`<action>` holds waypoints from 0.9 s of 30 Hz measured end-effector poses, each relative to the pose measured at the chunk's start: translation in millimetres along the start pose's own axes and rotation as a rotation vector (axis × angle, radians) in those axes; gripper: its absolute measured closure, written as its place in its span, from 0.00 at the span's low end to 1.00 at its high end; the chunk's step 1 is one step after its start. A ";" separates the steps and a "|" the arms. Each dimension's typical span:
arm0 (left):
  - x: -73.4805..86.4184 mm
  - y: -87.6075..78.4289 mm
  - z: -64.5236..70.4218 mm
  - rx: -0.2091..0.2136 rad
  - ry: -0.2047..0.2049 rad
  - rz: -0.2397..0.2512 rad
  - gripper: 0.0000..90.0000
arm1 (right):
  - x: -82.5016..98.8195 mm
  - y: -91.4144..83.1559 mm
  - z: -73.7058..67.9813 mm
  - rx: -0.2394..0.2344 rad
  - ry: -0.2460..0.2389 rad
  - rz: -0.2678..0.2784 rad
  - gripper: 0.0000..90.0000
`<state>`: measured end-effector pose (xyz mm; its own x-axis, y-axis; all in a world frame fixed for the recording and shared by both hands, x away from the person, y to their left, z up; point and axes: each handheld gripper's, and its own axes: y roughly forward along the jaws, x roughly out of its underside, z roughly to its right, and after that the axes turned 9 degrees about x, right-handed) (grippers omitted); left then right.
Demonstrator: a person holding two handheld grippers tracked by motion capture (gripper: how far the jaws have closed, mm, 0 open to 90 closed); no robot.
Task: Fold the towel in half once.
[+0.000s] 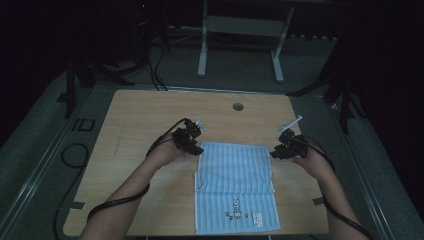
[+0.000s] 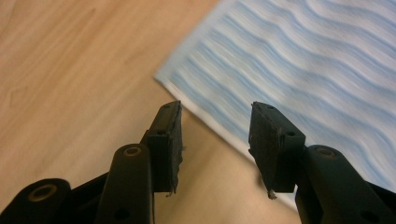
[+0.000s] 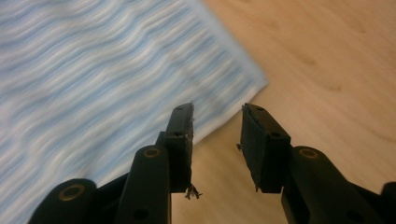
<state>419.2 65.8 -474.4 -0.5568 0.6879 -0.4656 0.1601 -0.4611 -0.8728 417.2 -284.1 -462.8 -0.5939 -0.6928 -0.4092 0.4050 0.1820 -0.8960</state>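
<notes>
Dim room; grey floor (image 1: pixel 45 125); white metal frame (image 1: pixel 240 30) beyond.

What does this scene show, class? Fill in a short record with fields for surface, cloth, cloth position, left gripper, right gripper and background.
surface: light wooden table with a round hole near its far edge
cloth: blue striped towel, folded over at its far part, small print near the near edge
cloth position: flat, reaching the table's near edge
left gripper: open, empty, by the towel's far left corner
right gripper: open, empty, by the far right corner
background: grey metal frame
</notes>
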 end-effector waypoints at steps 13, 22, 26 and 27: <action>-18.3 56.6 -23.1 -0.014 -0.055 -0.056 0.52 | -20.4 57.7 16.6 0.031 0.072 -0.094 0.58; -18.3 66.1 -33.6 -0.036 -0.096 -0.044 0.51 | -21.0 76.0 15.4 0.029 0.077 -0.134 0.65; -19.9 67.1 -30.6 -0.031 -0.090 -0.042 0.53 | -25.3 75.9 11.3 0.013 0.060 -0.154 0.81; -20.0 66.9 -29.6 -0.025 -0.076 -0.044 0.57 | -25.8 75.8 9.1 0.010 0.054 -0.152 0.85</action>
<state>465.2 37.7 -527.8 -0.6240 0.6620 -0.4152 0.1542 -0.4166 -0.8959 469.6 -258.7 -518.5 -0.6857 -0.6729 -0.2775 0.3143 0.0702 -0.9467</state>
